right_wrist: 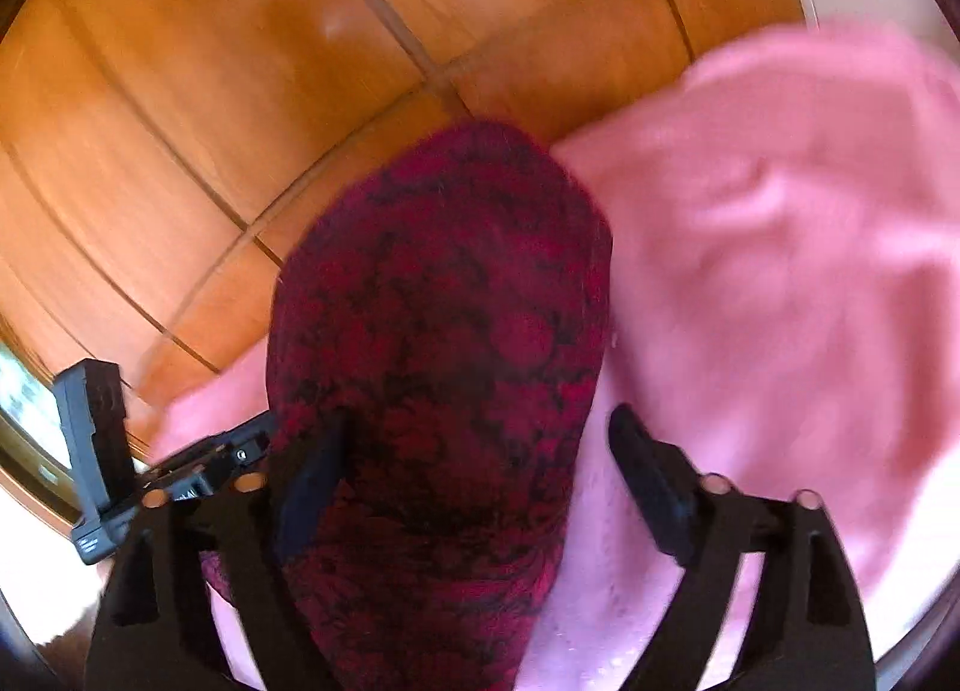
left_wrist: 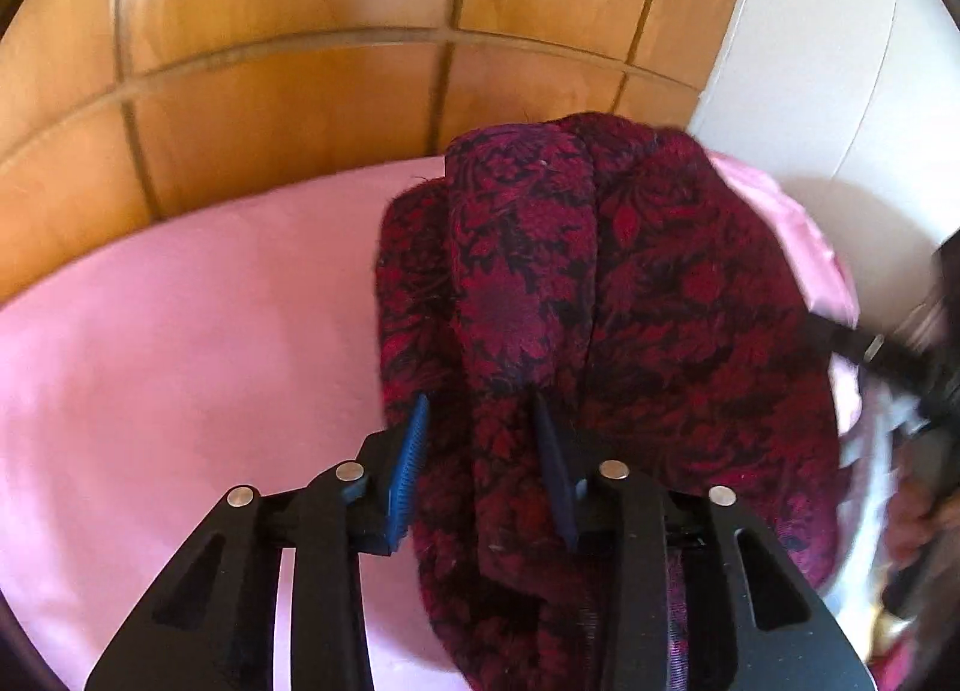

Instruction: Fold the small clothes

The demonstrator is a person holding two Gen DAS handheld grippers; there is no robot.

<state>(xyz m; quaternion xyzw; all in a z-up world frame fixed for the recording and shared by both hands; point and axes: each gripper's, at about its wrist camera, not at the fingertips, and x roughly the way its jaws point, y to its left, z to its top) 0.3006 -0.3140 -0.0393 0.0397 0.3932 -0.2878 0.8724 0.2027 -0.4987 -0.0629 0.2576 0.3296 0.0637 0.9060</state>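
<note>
A dark red garment with a black floral pattern [left_wrist: 600,295] hangs bunched over the pink bed sheet [left_wrist: 180,343]. My left gripper [left_wrist: 480,421] has its blue pads closed on a fold of the cloth. In the right wrist view the same red garment [right_wrist: 438,343] drapes between and over the fingers of my right gripper [right_wrist: 480,445], whose jaws stand wide apart; the cloth lies against the left finger [right_wrist: 312,481]. The right gripper shows blurred at the right edge of the left wrist view [left_wrist: 900,367].
A wooden panelled wardrobe [left_wrist: 300,90] stands close behind the bed. A white wall [left_wrist: 840,60] is to the right. A rumpled pink cloth [right_wrist: 780,241] lies on the bed to the right. The left gripper's body shows at the left of the right wrist view [right_wrist: 96,451].
</note>
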